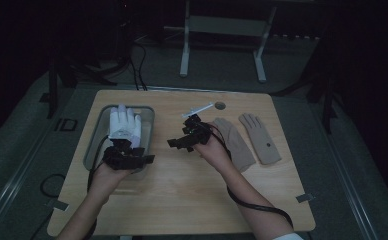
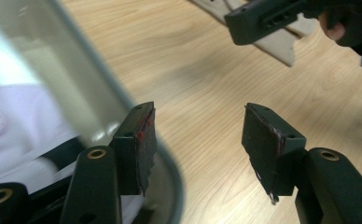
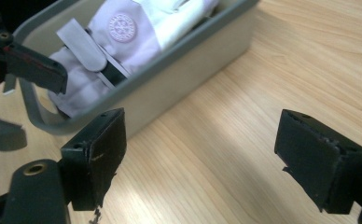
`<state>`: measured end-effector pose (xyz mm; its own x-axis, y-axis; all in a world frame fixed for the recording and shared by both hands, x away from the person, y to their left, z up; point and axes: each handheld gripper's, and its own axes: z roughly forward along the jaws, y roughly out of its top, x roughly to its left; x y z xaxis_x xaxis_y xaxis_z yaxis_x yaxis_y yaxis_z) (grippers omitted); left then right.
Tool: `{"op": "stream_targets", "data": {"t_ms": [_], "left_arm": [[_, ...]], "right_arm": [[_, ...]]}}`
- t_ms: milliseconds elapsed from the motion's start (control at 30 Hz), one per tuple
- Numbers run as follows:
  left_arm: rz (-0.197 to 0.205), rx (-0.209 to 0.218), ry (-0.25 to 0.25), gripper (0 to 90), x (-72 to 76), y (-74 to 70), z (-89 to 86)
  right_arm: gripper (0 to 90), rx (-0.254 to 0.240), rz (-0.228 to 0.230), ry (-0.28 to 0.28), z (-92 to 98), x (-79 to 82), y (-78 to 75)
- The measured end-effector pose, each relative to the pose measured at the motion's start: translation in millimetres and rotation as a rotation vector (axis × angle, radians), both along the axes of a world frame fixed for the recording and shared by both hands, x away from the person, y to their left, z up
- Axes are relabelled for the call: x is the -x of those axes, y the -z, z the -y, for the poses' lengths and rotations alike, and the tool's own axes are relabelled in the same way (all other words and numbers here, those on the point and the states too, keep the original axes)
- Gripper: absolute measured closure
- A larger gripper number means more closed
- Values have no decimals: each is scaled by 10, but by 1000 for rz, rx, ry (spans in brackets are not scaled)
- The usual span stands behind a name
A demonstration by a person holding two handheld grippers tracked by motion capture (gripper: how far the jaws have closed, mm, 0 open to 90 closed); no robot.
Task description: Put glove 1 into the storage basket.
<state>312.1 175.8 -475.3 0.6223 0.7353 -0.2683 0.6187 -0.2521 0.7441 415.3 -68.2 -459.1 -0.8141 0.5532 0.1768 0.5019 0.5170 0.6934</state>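
A white glove (image 1: 123, 122) with a round logo and a wrist strap lies in a grey tray (image 1: 94, 136) at the table's left. My left gripper (image 1: 138, 158) hovers open at the tray's near right corner. In the left gripper view one jaw of this gripper (image 2: 198, 140) is over the tray's rim (image 2: 62, 70), beside the white glove (image 2: 16, 121); the other is over bare wood. My right gripper (image 1: 178, 142) is open above mid-table, empty, its jaws turned toward the tray. In the right gripper view it (image 3: 200, 154) faces the tray's wall (image 3: 193, 60) and the glove (image 3: 137, 32).
Two beige gloves (image 1: 234, 142) (image 1: 260, 139) lie flat right of centre. A thin white stick (image 1: 198, 109) and a round hole (image 1: 220, 105) are near the far edge. Cables trail from both grippers. A metal frame stands on the floor beyond the table.
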Motion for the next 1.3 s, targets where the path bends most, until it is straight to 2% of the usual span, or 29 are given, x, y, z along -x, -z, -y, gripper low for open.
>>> {"op": "stream_targets", "data": {"t_ms": [300,333,400,467,567,667,733,833,933,1067,1100,1200,1300], "left_arm": [[58,21,50,445,39,97,332],[71,6,38,423,51,113,375],[73,15,52,379,60,156,445],[58,23,74,296,57,212,517],[76,24,85,168,62,291,609],[131,55,68,159,84,355,668],[128,90,77,143,75,399,708],[118,99,99,143,60,484,776],[134,91,118,143,72,583,839],[134,122,138,144,108,734,912],[132,117,139,144,113,771,928],[178,114,128,144,152,850,945],[265,106,88,144,203,865,916]], "right_arm": [[155,3,29,51,412,29,-7],[155,4,28,58,462,35,-2],[155,9,30,67,553,48,10],[155,13,44,73,641,62,22],[153,11,46,77,770,82,45],[146,12,56,78,890,110,82],[145,14,56,78,963,130,116],[145,23,61,85,1061,150,167],[146,13,59,92,1158,170,215],[147,-31,100,107,1289,240,286],[147,-39,114,106,1320,262,313],[147,-48,124,100,1417,304,404],[147,-90,142,83,1542,324,472]]}}
